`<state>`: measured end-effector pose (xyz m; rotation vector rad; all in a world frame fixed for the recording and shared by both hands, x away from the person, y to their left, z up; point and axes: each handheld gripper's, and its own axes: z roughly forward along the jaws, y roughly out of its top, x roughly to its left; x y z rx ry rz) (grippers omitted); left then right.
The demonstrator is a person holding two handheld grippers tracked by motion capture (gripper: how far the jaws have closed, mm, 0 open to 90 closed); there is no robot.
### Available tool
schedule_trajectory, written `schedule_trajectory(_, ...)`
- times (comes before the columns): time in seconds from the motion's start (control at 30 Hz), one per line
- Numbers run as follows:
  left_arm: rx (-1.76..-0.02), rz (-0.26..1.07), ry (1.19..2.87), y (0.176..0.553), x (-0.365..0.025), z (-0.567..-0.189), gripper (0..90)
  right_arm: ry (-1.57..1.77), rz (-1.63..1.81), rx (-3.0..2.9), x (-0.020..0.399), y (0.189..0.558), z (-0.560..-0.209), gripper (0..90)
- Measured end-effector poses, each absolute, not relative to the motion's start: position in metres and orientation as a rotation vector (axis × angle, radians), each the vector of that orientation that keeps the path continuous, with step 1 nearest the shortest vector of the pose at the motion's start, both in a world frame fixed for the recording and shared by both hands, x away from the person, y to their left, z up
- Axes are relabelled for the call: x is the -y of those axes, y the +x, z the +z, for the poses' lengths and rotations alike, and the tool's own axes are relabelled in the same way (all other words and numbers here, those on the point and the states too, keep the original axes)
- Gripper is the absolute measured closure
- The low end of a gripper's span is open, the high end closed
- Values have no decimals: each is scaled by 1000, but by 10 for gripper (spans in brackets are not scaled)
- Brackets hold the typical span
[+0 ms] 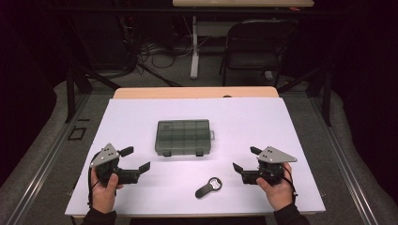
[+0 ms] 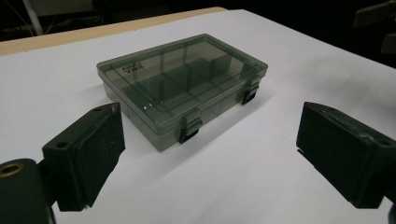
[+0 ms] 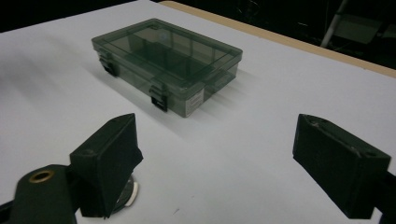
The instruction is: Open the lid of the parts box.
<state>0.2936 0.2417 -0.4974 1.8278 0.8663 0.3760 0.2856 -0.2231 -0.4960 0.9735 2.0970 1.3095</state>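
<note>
At the middle of the white table [image 1: 291, 122] lies a smoky, compartmented box [image 1: 183, 137], lid shut and both latches facing the person. The left gripper [image 1: 137, 158] waits at its eight o'clock, the right gripper [image 1: 245, 159] at four, both jaws spread wide and empty. A small black tool [image 1: 209, 187] rests at six.

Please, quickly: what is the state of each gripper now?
Left gripper: open, holding nothing.
Right gripper: open, holding nothing.

White table [image 1: 141, 112] with a closed smoky compartment box [image 1: 183, 137] and a black tool [image 1: 208, 188].
</note>
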Motion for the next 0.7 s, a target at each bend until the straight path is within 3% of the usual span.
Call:
schedule_trajectory(0.23,-888,357,1874,306,-237,-493,4,933,1307,-2151,212,300,-491,29)
schedule_trajectory(0.7,-1019,295,1886,338,-228,-492,4,984,1288,-2183,196,324,-492,28)
